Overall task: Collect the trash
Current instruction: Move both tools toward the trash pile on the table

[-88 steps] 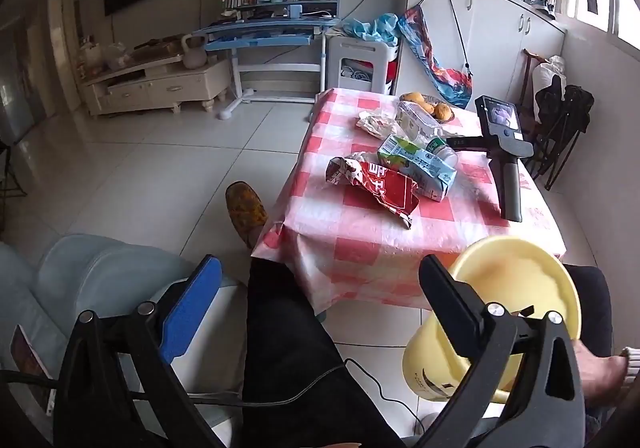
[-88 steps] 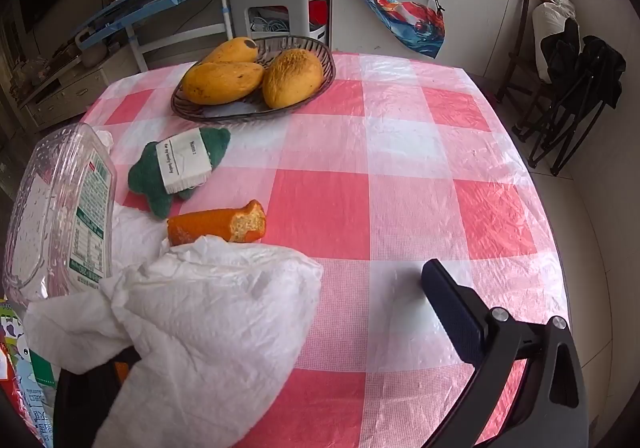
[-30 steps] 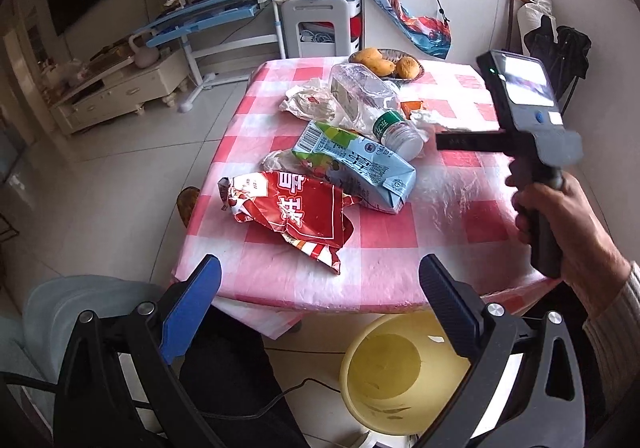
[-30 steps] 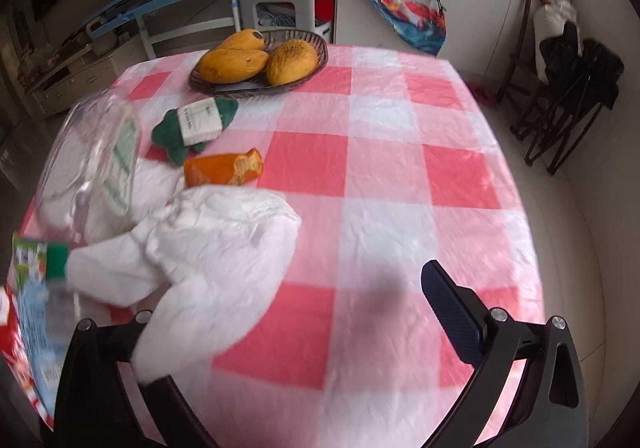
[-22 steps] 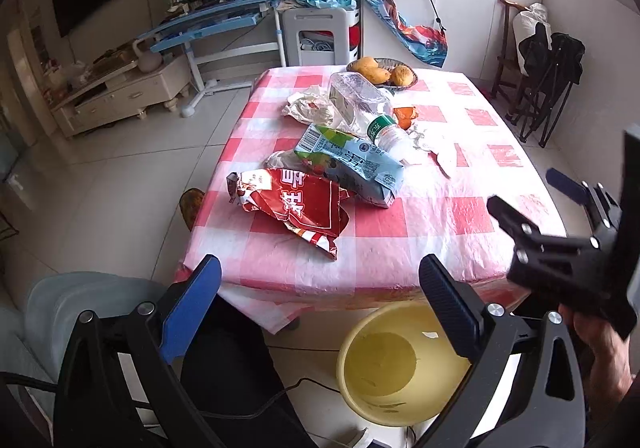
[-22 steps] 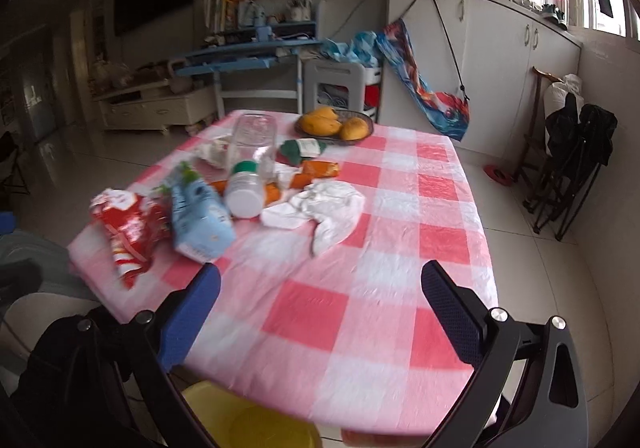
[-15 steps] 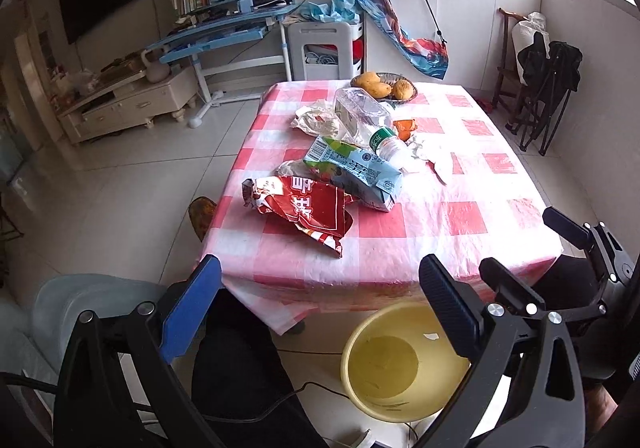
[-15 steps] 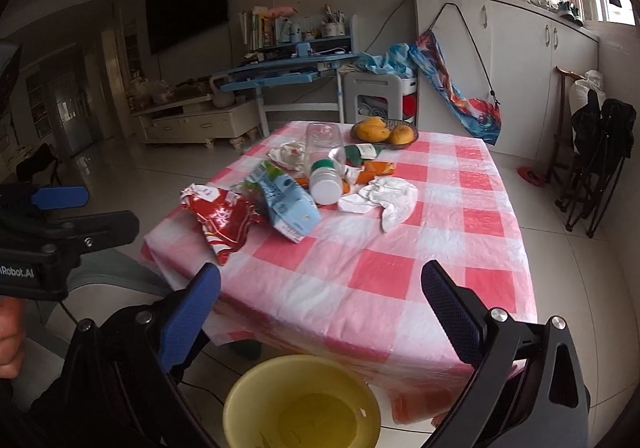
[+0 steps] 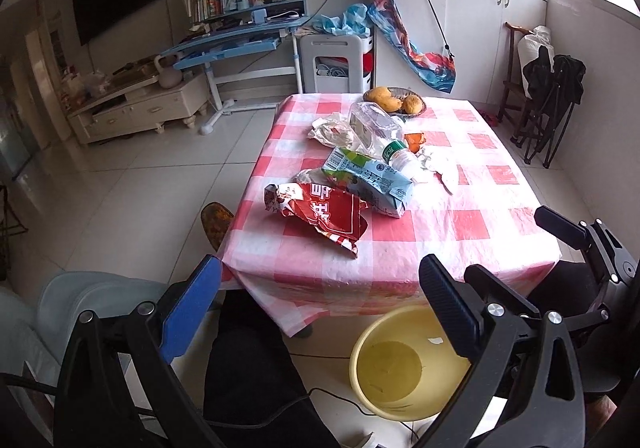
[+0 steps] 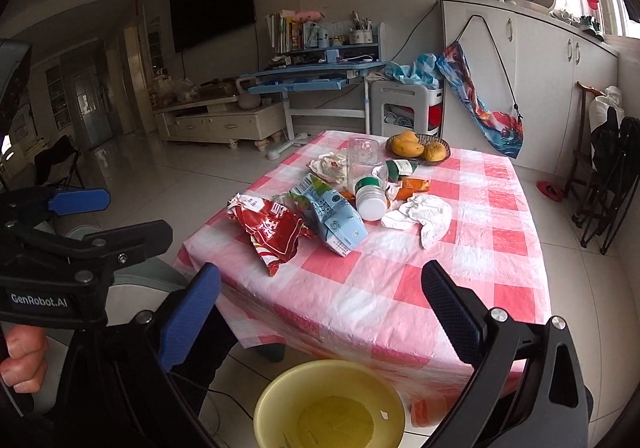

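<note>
Both claws, the left claw [image 9: 320, 306] and the right claw [image 10: 320, 306], were held spread wide and empty, and the red wrapper [image 9: 320, 213] was seen lying ahead on the surface [image 9: 460, 224], nearer the left one.

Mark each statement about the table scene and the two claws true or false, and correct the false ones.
1. The left claw is shut on a wrapper. False: it is open and empty.
2. The yellow bucket stands on the floor in front of the table. True.
3. The red snack bag lies in the bucket. False: it lies on the table.
4. The fruit basket sits at the table's far end. True.
5. The right claw is open. True.
</note>
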A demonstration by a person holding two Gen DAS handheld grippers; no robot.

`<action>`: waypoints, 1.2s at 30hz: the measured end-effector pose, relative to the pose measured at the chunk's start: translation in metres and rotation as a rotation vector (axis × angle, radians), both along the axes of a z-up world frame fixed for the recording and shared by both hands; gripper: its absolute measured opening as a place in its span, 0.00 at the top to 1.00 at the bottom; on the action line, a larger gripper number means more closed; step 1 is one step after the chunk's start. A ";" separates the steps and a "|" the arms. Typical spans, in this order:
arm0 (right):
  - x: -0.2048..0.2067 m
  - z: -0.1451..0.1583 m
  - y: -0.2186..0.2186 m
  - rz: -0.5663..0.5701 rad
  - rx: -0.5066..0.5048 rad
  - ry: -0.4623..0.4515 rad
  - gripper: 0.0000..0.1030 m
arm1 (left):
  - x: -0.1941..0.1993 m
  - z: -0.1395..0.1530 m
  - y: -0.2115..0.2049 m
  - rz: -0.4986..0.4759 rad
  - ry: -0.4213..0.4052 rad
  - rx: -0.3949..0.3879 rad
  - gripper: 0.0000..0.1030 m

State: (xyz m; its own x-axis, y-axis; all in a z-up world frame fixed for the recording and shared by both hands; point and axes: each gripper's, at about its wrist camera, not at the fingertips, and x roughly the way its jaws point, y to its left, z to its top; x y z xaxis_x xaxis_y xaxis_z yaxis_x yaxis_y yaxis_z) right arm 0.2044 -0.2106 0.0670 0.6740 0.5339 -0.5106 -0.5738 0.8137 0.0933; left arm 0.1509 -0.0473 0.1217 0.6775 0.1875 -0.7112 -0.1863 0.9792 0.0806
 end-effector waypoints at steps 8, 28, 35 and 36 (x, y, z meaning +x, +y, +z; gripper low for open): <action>0.001 -0.001 0.005 0.010 -0.007 0.011 0.06 | -0.001 0.000 0.002 0.012 0.000 0.018 0.07; 0.042 -0.020 0.013 -0.003 -0.033 0.082 0.06 | 0.013 -0.046 0.061 0.191 0.088 -0.141 0.07; 0.071 -0.032 0.026 0.026 -0.067 0.106 0.11 | 0.024 -0.067 0.077 0.229 0.111 -0.231 0.07; 0.077 -0.034 0.029 0.030 -0.070 0.109 0.14 | 0.027 -0.071 0.077 0.226 0.115 -0.242 0.07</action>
